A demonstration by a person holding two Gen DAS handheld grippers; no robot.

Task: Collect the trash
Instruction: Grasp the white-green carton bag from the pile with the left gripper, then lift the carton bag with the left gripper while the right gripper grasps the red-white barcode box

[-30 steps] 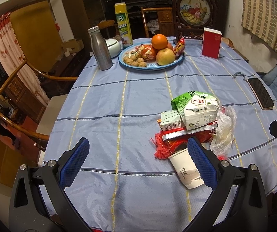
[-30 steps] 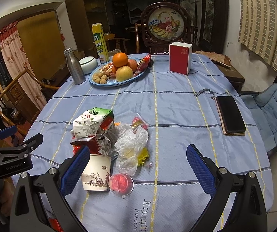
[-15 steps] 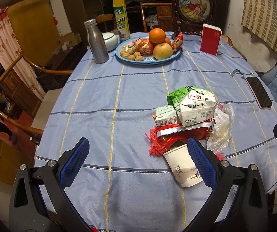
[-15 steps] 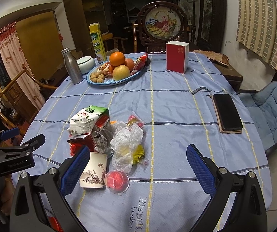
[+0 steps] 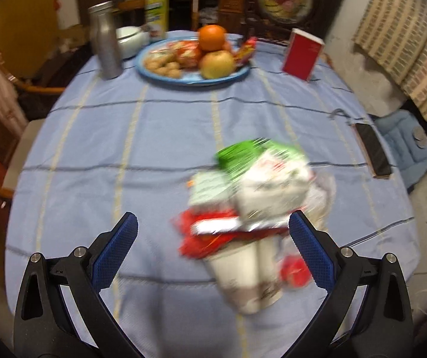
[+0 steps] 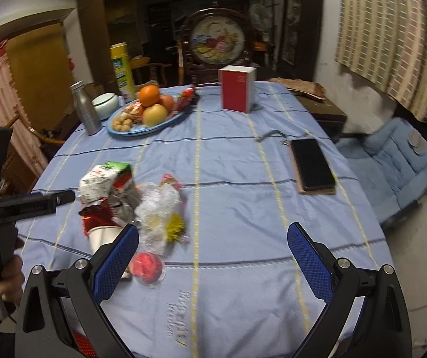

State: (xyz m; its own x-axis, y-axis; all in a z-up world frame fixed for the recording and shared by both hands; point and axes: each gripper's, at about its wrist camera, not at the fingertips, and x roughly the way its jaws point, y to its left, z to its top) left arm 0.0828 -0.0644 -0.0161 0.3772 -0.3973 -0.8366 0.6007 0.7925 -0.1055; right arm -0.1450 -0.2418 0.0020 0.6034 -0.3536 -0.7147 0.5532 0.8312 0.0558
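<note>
A pile of trash lies on the blue tablecloth point(image 6: 237, 185): a green-and-white carton point(image 5: 261, 173) point(image 6: 100, 179), red wrappers point(image 5: 207, 232) point(image 6: 97, 217), a tipped paper cup point(image 5: 246, 274) point(image 6: 103, 237), a clear plastic bag point(image 6: 159, 208) and a small red lid point(image 6: 147, 267). The left wrist view is blurred. My left gripper point(image 5: 213, 250) is open, just in front of the pile with the cup between its fingers. My right gripper point(image 6: 213, 256) is open and empty to the right of the pile. The left gripper also shows in the right wrist view point(image 6: 34, 204), beside the carton.
At the back stand a blue fruit plate point(image 6: 147, 119), a metal bottle point(image 6: 85, 110), a white bowl point(image 6: 104, 104), a yellow can point(image 6: 122, 71) and a red box point(image 6: 237, 89). A phone on a notebook point(image 6: 311, 165) lies at the right. Chairs surround the table.
The left gripper has swung forward and right, closer to the trash pile; its view is now blurred. The right gripper has pushed forward and slightly left over the table.
</note>
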